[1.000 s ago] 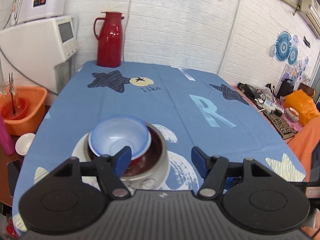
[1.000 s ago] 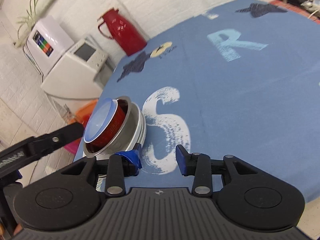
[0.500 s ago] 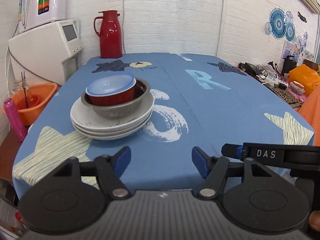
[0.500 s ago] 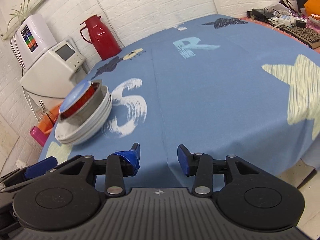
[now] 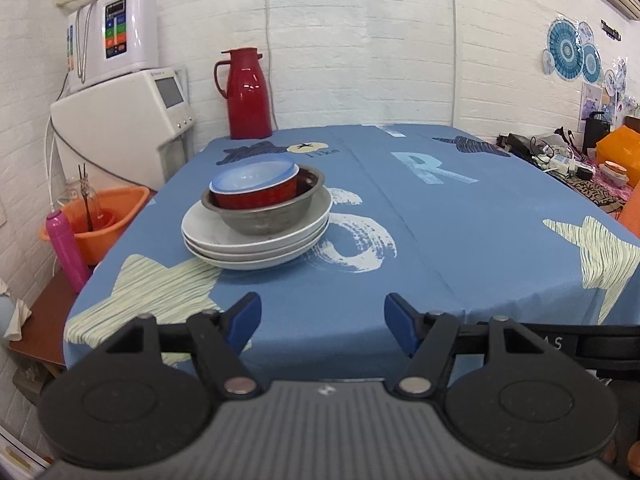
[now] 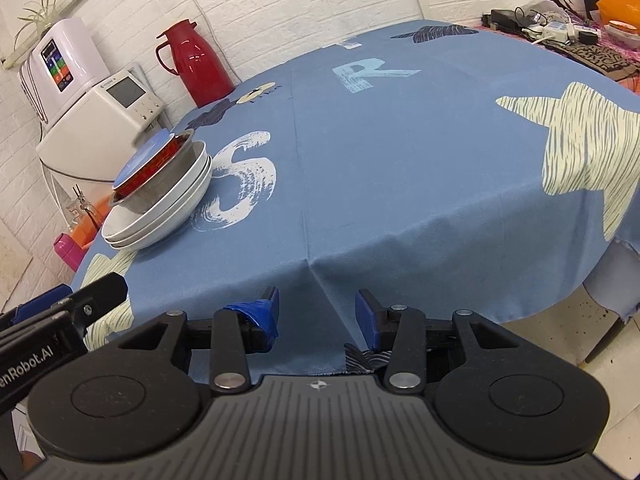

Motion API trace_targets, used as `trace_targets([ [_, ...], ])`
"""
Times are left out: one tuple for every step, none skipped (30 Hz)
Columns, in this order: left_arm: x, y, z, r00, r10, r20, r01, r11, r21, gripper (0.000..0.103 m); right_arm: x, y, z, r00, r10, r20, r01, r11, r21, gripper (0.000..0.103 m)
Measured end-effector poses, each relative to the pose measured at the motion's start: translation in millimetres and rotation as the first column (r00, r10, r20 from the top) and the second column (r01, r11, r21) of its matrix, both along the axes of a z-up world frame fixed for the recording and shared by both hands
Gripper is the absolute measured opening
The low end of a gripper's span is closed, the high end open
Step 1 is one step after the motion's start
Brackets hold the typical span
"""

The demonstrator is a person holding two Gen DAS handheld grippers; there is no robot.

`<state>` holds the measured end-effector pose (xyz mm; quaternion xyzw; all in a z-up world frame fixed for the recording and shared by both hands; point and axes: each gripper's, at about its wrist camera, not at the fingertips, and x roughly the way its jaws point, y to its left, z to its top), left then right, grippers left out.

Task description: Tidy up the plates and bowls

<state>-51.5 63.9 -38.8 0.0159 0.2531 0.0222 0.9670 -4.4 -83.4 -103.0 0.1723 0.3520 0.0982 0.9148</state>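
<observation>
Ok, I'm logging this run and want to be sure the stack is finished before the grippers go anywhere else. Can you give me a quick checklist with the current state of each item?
1. Left gripper empty, fingers apart: ok.
2. Right gripper empty, fingers apart: ok.
3. White plates stacked flat on the blue tablecloth: ok.
4. Metal bowl sitting inside the top plate: ok.
5. Red bowl with the blue bowl nested in it level in the metal bowl: not ok, it leans toward one side.
6. Any other dishes left on the table to add: cannot tell for sure; none show in either view.
</observation>
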Motion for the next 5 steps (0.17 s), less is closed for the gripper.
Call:
trace_targets([
  [-0.3,1.0,-0.2,1.000,0.003,0.004,-0.003,1.000,-0.006,0.067,-1.6,0.7,-0.7,1.000,0.003,0.003,-0.003,1.000,-0.004,0.027],
  [-0.1,2.1,-0.2,1.000,0.005,0.004,-0.005,1.000,-0.012,0.067,-2.3,1.8,-1.2,1.000,0.008,0.003,-0.008,1.000,-0.003,0.027],
  [0.3,2.9,-0.1,1.000,0.005,0.003,-0.005,1.000,-0.017,0.067,-2.6,2.6,-1.8,1.000,0.013,0.002,-0.013,1.000,0.000,0.027],
  [0.3,3.2,0.0,1.000,0.004,0.003,-0.004,1.000,-0.019,0.067,-2.8,3.3,-2.6,1.000,0.015,-0.001,-0.015,1.000,0.005,0.027],
  [0.4,3.2,0.2,1.000,0.004,0.001,-0.004,1.000,-0.019,0.067,-2.8,3.8,-3.0,1.000,0.016,-0.001,-0.016,1.000,0.006,0.027],
])
